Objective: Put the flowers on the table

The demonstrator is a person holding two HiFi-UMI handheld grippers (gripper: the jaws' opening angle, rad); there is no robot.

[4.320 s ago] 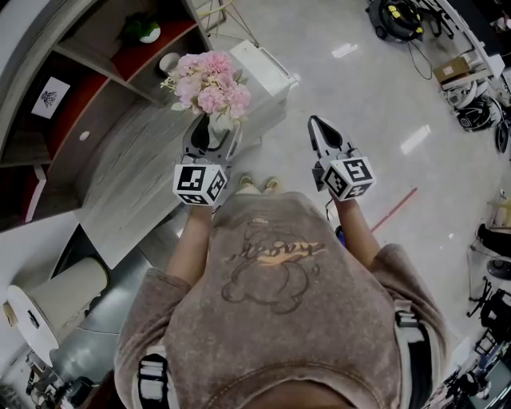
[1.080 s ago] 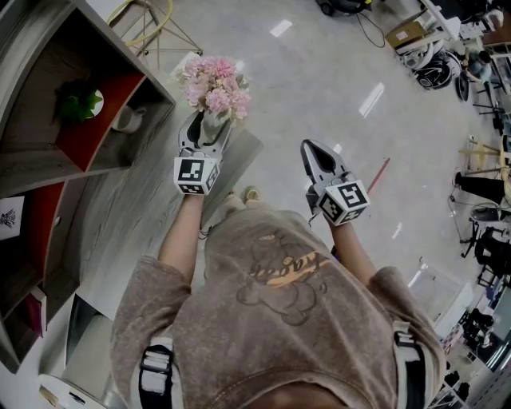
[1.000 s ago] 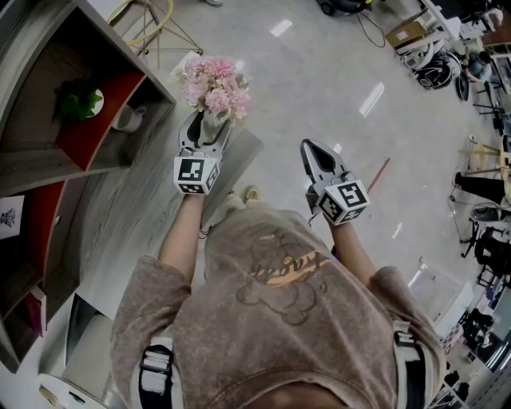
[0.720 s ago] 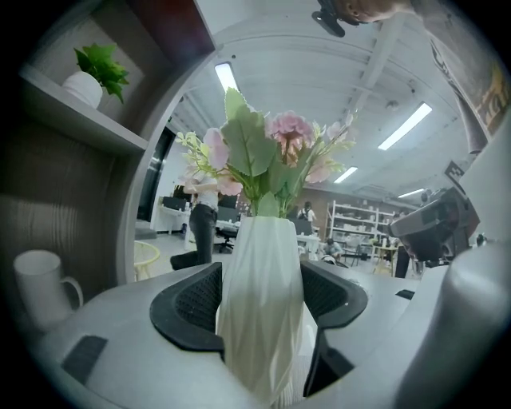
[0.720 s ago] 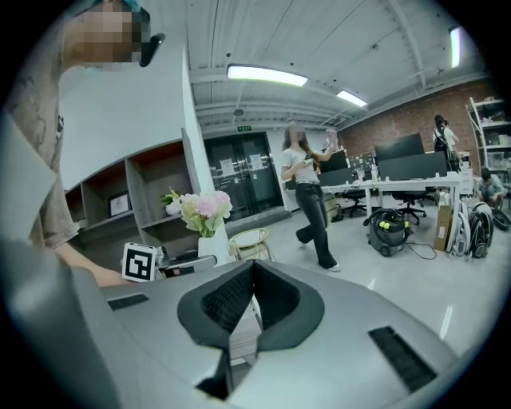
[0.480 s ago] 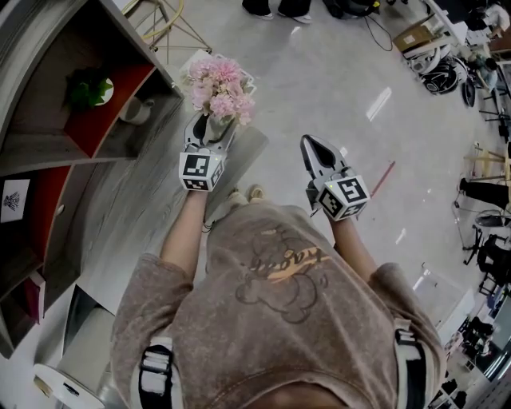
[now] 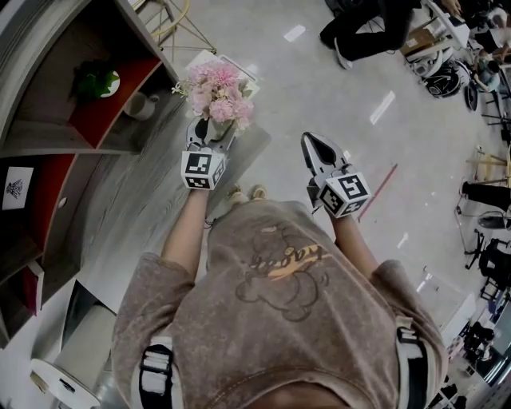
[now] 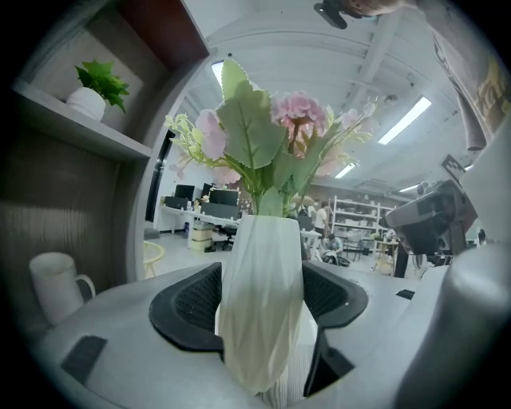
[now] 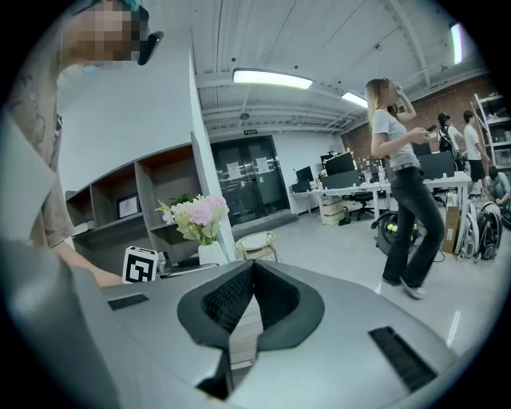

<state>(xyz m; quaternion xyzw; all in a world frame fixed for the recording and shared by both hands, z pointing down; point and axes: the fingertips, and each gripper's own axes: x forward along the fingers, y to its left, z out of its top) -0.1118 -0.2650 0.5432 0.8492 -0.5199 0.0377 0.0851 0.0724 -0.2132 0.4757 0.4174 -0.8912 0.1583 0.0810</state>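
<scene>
— Left tool (image 7: 209,130) first: what does it have?
— Its jaws are clamped on a white faceted vase (image 8: 262,307), one dark pad on each side of the lower half. The vase stands upright between them, and its foot hangs down past the pads.
— And the flowers?
— The flowers (image 7: 217,86), pink heads among pale green leaves, rise out of the vase just beyond the tool's tips. They are held out in front of the person.
— What about the other one?
— The right tool (image 7: 318,148) is clenched. Its jaws are pressed tip to tip with nothing between them. It is held out to the right of the flowers, well apart from them, over bare floor (image 7: 319,80).
— Where does the bench come in?
— In the head view the flowers overlap the far end of the grey wood-grained bench (image 7: 132,196). Whether the vase touches it, I cannot tell.
— Anything close by?
— Left of the flowers stands a shelf unit (image 7: 48,136). Its nearest compartment holds a white mug (image 7: 142,105) and a green potted plant (image 7: 97,81). Beyond the flowers is a gold wire-framed stool (image 7: 172,24). Farther off, a person in dark trousers (image 9: 403,200) stands on the floor.
</scene>
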